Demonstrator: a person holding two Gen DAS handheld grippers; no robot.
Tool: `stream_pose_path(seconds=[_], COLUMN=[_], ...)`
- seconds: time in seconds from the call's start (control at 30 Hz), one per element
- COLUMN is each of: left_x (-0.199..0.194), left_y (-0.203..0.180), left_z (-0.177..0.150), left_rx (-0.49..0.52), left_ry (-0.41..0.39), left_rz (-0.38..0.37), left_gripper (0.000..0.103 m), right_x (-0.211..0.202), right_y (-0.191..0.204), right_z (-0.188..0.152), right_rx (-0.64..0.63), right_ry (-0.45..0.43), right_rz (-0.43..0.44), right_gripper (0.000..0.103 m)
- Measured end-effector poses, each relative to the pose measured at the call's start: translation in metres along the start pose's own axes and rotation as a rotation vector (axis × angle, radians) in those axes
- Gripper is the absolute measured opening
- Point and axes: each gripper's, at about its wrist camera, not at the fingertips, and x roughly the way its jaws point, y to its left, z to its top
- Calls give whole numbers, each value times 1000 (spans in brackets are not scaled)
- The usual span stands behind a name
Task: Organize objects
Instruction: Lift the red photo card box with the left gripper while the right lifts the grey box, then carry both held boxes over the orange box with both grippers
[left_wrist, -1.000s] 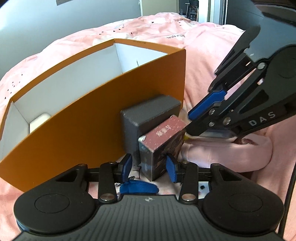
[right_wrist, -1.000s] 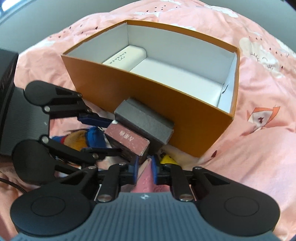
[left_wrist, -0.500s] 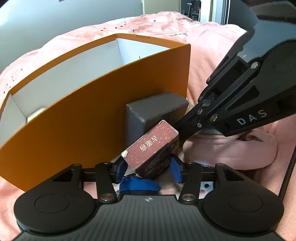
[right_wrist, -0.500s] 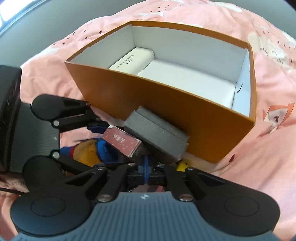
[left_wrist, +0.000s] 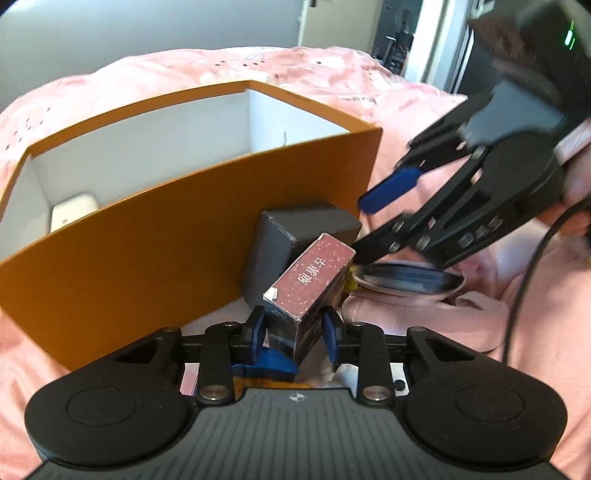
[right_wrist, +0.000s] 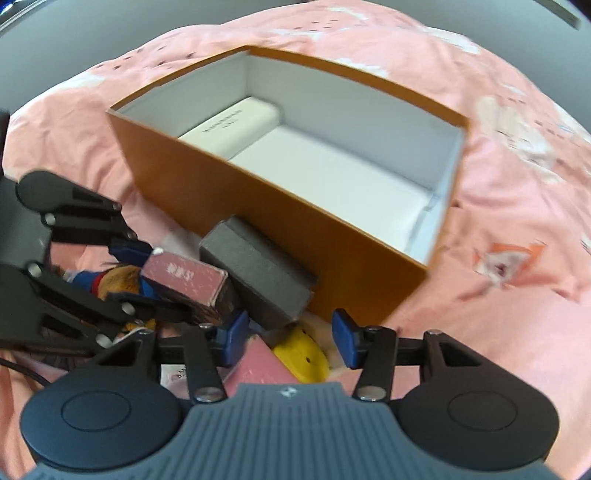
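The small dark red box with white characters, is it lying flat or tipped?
Tipped: the dark red box leans up against the grey box.

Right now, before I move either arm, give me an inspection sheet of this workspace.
Surface: pink bedding, rumpled.
Job's things: orange box open, a white case inside; red box tilted against grey box outside the orange wall.
Clutter: plush toy, yellow item, dark disc.
Grippers: left gripper jaws on the red box; right gripper open, holding nothing.
Cables: black cable trailing from the right gripper.
Surroundings: grey wall, doorway behind.
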Motion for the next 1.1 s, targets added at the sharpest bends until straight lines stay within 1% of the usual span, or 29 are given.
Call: stream_pose_path(seconds=[0.1,0.23,0.27,0.33,0.47,0.5,0.6,0.7,0.77,0.8,0.9,0.97,1.0,1.1], left_x=[-12,-28,-32,-36,-41,-43,-53,-63,-70,-74,-78,-70,-64,-54], left_y=[5,13,16,22,36,39,48,55,59,61,68,73,75,85], left_z=[0,2,4,6,7,7,4,8,14,16,19,15,12,4], left_rx=[-69,-157,-174,-215,-305,-324,-357,-389,-400,-402,-411,-437,-458,-526], left_ry=[19,1,-3,-3,-10,-14,-52,-88,-98,-89,-23,2,14,6], left_rz=[0,-16,-16,-26,-74,-85,-116,-139,-142,-127,-80,-63,-58,-65], left_gripper=[33,31,31,31,32,32,31,30,25,25,25,25,25,26], right_x=[17,32,35,38,29,26,14,-1,-11,-16,-24,-17,-12,1], right_y=[-7,-9,-7,-3,8,10,14,14,16,18,21,28,32,35], right_z=[4,4,4,4,5,6,8,10,11,12,17,22,23,24], right_rx=[-18,9,12,6,-31,-36,-50,-19,-9,-8,10,28,24,35], right_ry=[13,17,10,-1,-40,-51,-83,-97,-96,-95,-68,-40,-26,-11], right_rz=[59,144,148,148,127,124,121,135,126,122,134,139,126,101], right_gripper=[53,52,51,51,39,38,35,32,30,29,28,26,26,26])
